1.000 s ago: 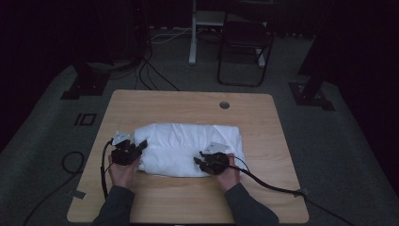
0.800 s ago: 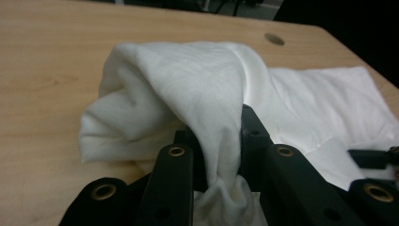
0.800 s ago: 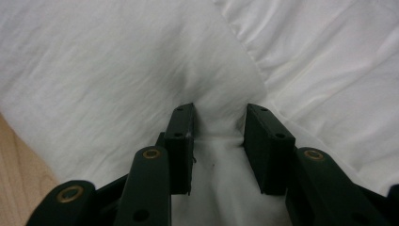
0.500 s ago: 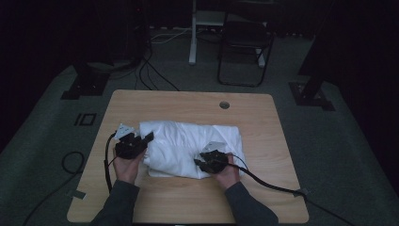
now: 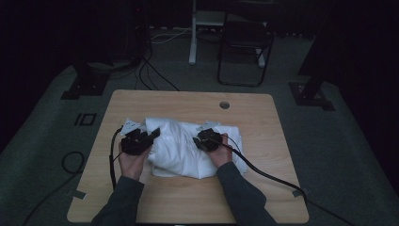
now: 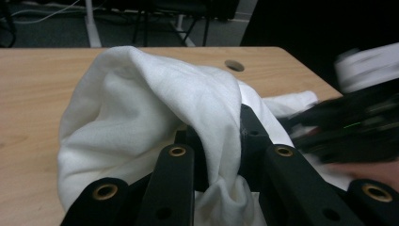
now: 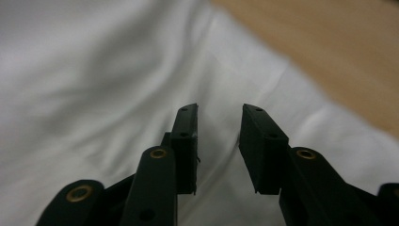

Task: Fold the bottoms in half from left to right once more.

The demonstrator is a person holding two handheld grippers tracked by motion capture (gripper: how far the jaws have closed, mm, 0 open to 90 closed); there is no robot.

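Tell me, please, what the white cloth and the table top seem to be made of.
The white cloth looks like a thin woven fabric, perhaps cotton: matte, with a fine weave and soft folds where it drapes over the left claw. The table top looks like light wood or a wood-look laminate: pale grain lines, a smooth surface and a low sheen.

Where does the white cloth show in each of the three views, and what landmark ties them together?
High view: white cloth lies mid-table between the hands.
Left gripper view: it drapes over the centre, pinched between the jaws.
Right gripper view: it covers the left and centre.
Shared landmark: the wooden table.
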